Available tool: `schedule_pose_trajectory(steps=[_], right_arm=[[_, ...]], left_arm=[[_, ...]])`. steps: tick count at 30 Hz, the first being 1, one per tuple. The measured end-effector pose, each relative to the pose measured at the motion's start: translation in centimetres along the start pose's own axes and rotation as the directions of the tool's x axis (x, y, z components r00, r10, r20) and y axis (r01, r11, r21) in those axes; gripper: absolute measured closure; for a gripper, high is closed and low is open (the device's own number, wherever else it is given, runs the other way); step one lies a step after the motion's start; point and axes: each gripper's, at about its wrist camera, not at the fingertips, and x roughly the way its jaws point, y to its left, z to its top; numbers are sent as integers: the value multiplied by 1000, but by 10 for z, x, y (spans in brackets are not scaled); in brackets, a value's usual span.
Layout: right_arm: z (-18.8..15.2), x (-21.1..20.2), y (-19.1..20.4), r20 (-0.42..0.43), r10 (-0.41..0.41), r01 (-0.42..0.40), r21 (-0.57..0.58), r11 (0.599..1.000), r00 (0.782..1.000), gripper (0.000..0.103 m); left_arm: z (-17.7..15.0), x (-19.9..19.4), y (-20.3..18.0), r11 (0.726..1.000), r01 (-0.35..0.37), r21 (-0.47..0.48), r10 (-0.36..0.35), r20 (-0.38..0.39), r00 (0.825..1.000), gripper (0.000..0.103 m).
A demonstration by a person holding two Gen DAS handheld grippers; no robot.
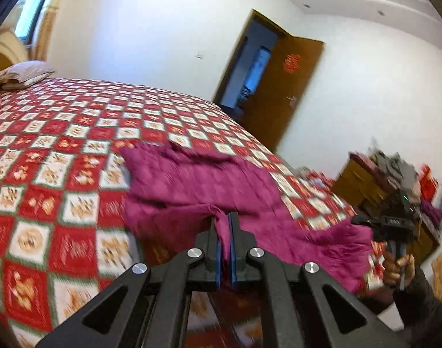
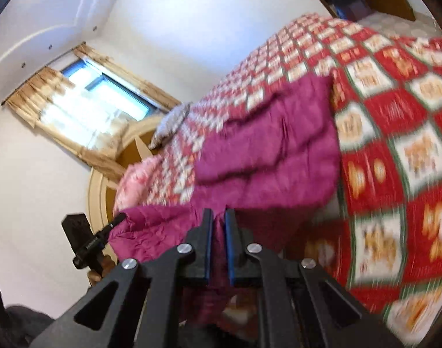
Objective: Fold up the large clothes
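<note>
Magenta cloth (image 1: 197, 182) is pinched between the blue-padded fingers (image 1: 218, 249) of the left gripper (image 1: 224, 217), and its other end is clamped in the right gripper (image 2: 219, 217); the rest is draped over the near part of a bed, on a red-and-cream checked bedspread (image 1: 61, 150). White walls are seen around, with a brown door (image 1: 278, 92) bearing a red emblem, unreadable. A curtained window (image 2: 84, 110) and pillow (image 1: 23, 72) are seen beyond, and a cluttered cabinet (image 1: 374, 179) beside the bed.
</note>
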Motion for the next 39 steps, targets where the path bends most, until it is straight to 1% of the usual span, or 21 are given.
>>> schedule_pose_trajectory(steps=[3,7,11,12,13,16,18,20,21,22,23,24,26,29,30,31,33,35,37,38,39], right_arm=[[38,3,3,52,-31,32,-16,999,998,91],[98,19,-13,108,-44,41,32,999,993,91],[161,52,-43,161,-121,111,71,991,979,92],[171,59,-48,173,-159,150,66,987,972,91],[180,67,-52,195,-218,211,57,976,956,88],[187,78,-55,235,-259,259,32,965,937,88],[189,83,-52,250,-316,330,-15,944,915,84],[189,83,-53,285,-351,374,-29,927,892,53],[187,81,-55,304,-373,397,-18,918,877,12],[184,81,-57,326,-404,426,2,905,855,1],[180,80,-60,365,-428,453,21,891,826,0],[177,80,-63,375,-438,463,26,886,817,0],[175,90,-71,338,-440,459,26,888,832,0],[170,110,-81,263,-428,436,29,900,865,0],[169,119,-83,240,-435,443,20,896,868,5],[169,126,-82,225,-442,453,3,892,869,13],[171,148,-72,187,-452,471,-70,879,872,20],[175,170,-61,169,-461,482,-120,868,871,30],[184,199,-51,138,-470,487,-147,861,872,31],[189,219,-47,121,-477,492,-161,856,870,31],[193,234,-45,115,-481,494,-173,852,869,31]], left_arm=[[35,21,24,997,-52,-54,52,4,999,100],[73,60,58,988,-116,-106,114,-23,993,100],[104,111,94,973,-186,-136,179,-58,982,99],[111,128,104,966,-217,-141,210,-64,976,99],[115,140,111,959,-241,-149,232,-75,970,99],[124,183,137,934,-294,-201,272,-126,954,99],[131,208,155,918,-319,-235,289,-154,945,100],[139,234,171,903,-354,-243,322,-163,933,99],[141,243,175,898,-368,-239,337,-163,927,99],[143,255,180,895,-382,-230,352,-164,922,99],[142,267,185,886,-411,-215,380,-171,909,99],[140,278,190,875,-438,-205,403,-191,895,98],[133,290,199,864,-452,-223,401,-241,884,95],[124,294,216,862,-413,-296,326,-301,896,94],[124,290,221,867,-380,-323,284,-307,908,94],[126,286,224,872,-352,-342,251,-306,919,93],[135,272,227,886,-282,-369,181,-286,941,92],[147,261,222,898,-261,-355,171,-265,949,90],[160,247,212,904,-265,-335,196,-228,954,89],[166,241,208,900,-287,-328,229,-205,952,87],[171,234,203,890,-327,-318,283,-179,942,84]])
